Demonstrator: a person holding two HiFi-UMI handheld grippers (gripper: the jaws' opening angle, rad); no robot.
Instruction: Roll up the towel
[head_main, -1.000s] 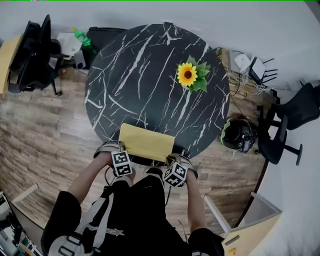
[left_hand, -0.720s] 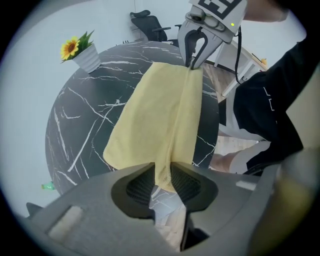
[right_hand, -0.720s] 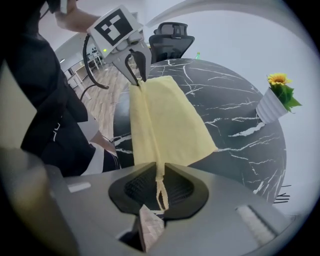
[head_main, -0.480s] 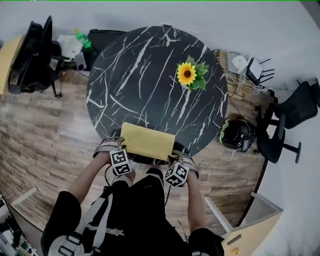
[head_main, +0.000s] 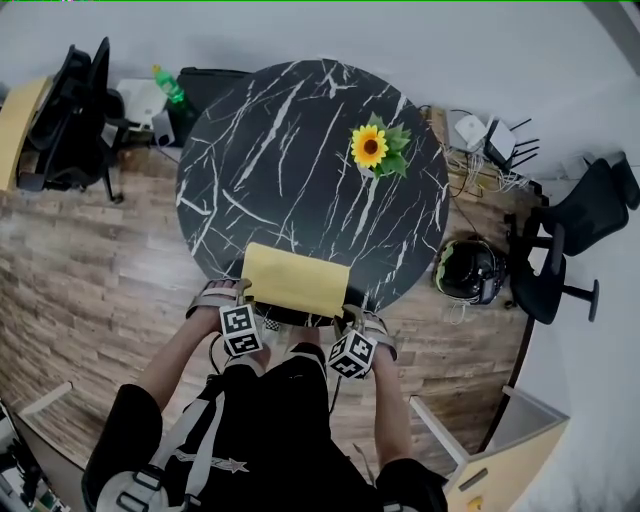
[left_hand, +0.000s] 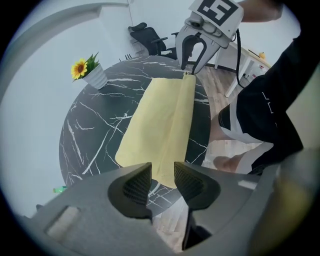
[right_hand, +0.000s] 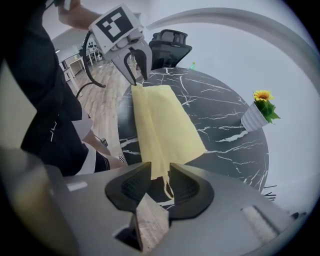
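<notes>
Towel (head_main: 296, 280) first: where does it lie?

— Flat on the round black table (head_main: 300, 140), at the table's 6 o'clock edge, nearest to the person. Along this near side a narrow folded strip (left_hand: 181, 120) lies over the rest of the cloth. It looks like the first turn of the roll.

And the two tongs?

— The left gripper (left_hand: 162, 181) is at the towel's 8 o'clock corner, the right gripper (right_hand: 160, 184) at its 4 o'clock corner, both pointing steeply down. The jaws of both have just been opening and stand apart. In the left gap only the towel's corner shows, beyond the pads. In the right gap the corner with a thin loop (right_hand: 166, 186) shows, but the pads do not press on it.

What does it mean for the task?

— I judge that nothing holds the cloth, so the first turn is laid. The rolling has only begun: most of the towel is flat toward 12 o'clock, and the sunflower pot (head_main: 372, 150) stands well apart at about 1 o'clock. The next move probably needs a new hold on the strip, with both corners even, otherwise the roll can go crooked.
</notes>
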